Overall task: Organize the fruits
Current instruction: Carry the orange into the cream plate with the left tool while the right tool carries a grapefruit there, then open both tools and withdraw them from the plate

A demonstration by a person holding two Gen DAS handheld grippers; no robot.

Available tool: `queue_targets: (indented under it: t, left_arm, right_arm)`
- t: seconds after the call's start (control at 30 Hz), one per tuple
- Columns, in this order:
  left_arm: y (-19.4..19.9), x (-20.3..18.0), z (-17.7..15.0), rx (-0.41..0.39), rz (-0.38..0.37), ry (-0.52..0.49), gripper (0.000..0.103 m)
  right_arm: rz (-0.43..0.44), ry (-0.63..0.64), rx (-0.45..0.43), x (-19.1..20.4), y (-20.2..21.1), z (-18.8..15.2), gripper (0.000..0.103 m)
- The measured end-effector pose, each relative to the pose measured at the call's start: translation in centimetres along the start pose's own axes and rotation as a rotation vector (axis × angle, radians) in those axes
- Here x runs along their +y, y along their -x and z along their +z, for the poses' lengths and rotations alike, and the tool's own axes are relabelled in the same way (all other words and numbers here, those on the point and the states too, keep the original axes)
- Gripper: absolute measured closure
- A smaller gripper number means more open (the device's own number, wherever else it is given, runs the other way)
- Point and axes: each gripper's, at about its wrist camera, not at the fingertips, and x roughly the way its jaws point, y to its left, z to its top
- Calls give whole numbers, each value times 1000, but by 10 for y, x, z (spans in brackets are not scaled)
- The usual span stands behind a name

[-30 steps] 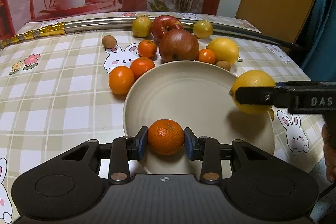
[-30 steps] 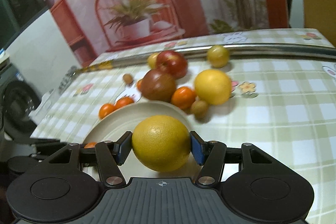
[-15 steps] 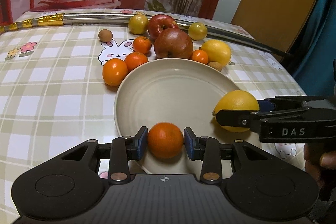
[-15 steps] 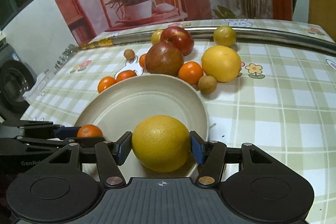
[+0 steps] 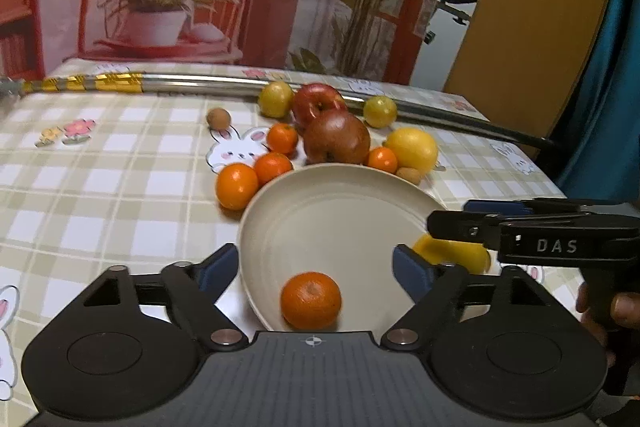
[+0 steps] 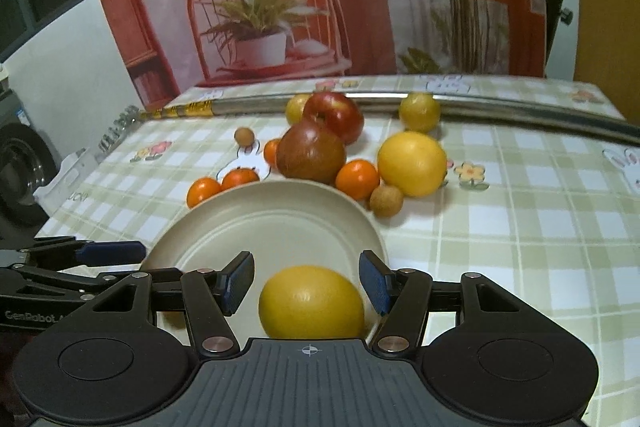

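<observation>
A beige plate (image 5: pixel 332 211) lies on the checked tablecloth; it also shows in the right wrist view (image 6: pixel 256 223). A small orange (image 5: pixel 311 300) rests on its near edge, free between the wide-open fingers of my left gripper (image 5: pixel 316 267). A yellow lemon (image 6: pixel 311 302) lies on the plate's near right side, free between the open fingers of my right gripper (image 6: pixel 306 283); it shows partly hidden in the left wrist view (image 5: pixel 452 253). The right gripper (image 5: pixel 532 231) reaches in from the right.
Behind the plate lie loose fruits: a dark apple (image 5: pixel 337 142), a red apple (image 5: pixel 318 101), a lemon (image 5: pixel 412 149), several small oranges (image 5: pixel 236 186), yellow plums and brown longans. A metal rod (image 5: pixel 192 83) lies across the table's far edge.
Both grippers have opened and drawn back. The orange and the lemon, held before, now rest on the plate.
</observation>
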Motion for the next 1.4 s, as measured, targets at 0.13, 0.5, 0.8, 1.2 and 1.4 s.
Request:
queue_targets:
  t: [0.13, 0.5, 0.8, 1.2, 1.4]
  left_arm:
    - [4, 0, 2, -16, 53, -12, 8]
    - [2, 4, 4, 20, 205, -13, 6]
    - [0, 11, 10, 49, 299, 7, 4]
    - [7, 25, 36, 28, 321, 76, 3]
    - [5, 22, 47, -16, 343, 14, 3]
  right_arm:
    - [-24, -15, -28, -4, 4, 3, 44]
    - [-104, -44, -57, -13, 7, 3, 40]
    - [-129, -58, -74, -18, 9, 3, 40]
    - [-135, -74, -92, -25, 11, 8, 40]
    - [-135, -74, -95, -26, 10, 9, 38]
